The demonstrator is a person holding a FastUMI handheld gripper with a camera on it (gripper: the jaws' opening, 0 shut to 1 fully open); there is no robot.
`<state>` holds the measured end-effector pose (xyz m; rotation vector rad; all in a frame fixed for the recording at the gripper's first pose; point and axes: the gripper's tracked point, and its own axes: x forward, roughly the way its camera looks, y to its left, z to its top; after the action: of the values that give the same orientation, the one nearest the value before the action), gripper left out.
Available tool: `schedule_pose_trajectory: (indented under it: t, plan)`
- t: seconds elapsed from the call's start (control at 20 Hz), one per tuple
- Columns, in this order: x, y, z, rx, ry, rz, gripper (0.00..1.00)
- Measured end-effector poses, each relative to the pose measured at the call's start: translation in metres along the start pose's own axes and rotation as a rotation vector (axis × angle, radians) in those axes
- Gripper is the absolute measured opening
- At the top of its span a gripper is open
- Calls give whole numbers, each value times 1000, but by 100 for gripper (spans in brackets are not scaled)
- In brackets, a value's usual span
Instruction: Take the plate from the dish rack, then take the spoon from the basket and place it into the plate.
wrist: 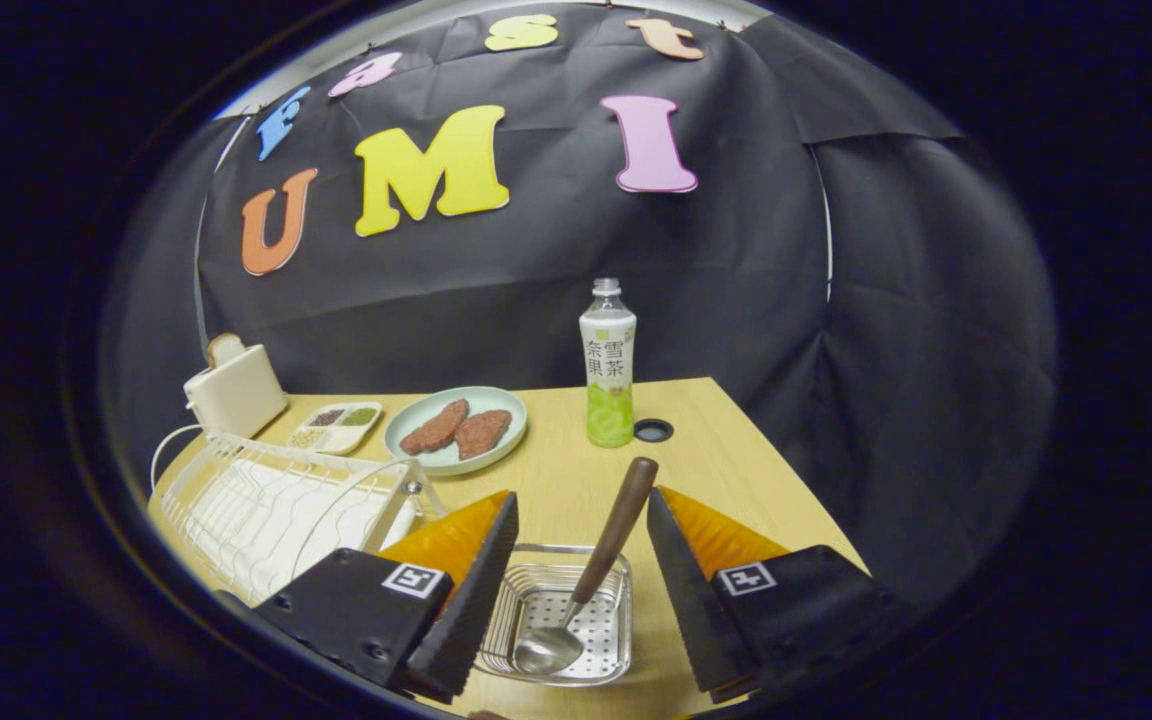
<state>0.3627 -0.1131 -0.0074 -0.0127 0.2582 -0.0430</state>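
Note:
A metal spoon (591,580) with a brown wooden handle leans in a small perforated steel basket (608,655) on the wooden table. Its bowl rests on the basket floor and its handle tip rises toward the right finger. My gripper (581,510) hangs over the basket, open, with the spoon and basket between its fingers and neither finger touching the spoon. A pale green plate (406,432) holding two brown meat patties lies beyond the left finger. The white wire dish rack (266,505) stands to the left of the fingers.
A green-labelled drink bottle (608,365) stands upright beyond the fingers, next to a round cable hole (653,431) in the table (726,470). A small white tray of seasonings (336,426) and a white toaster (234,388) with bread sit at the far left.

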Motion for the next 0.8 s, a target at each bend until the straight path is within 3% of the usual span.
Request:
schedule_pose_trajectory:
  t: [0.2,0.3,0.5,0.8]
  plan:
    - [15,-6,-13,-10,36,-43,42]
    - [12,3,-10,11,27,-6,26]
    - [-4,1,0,-40,-19,-60,13]
    - [-47,24,34,-65,-129,-71,11]
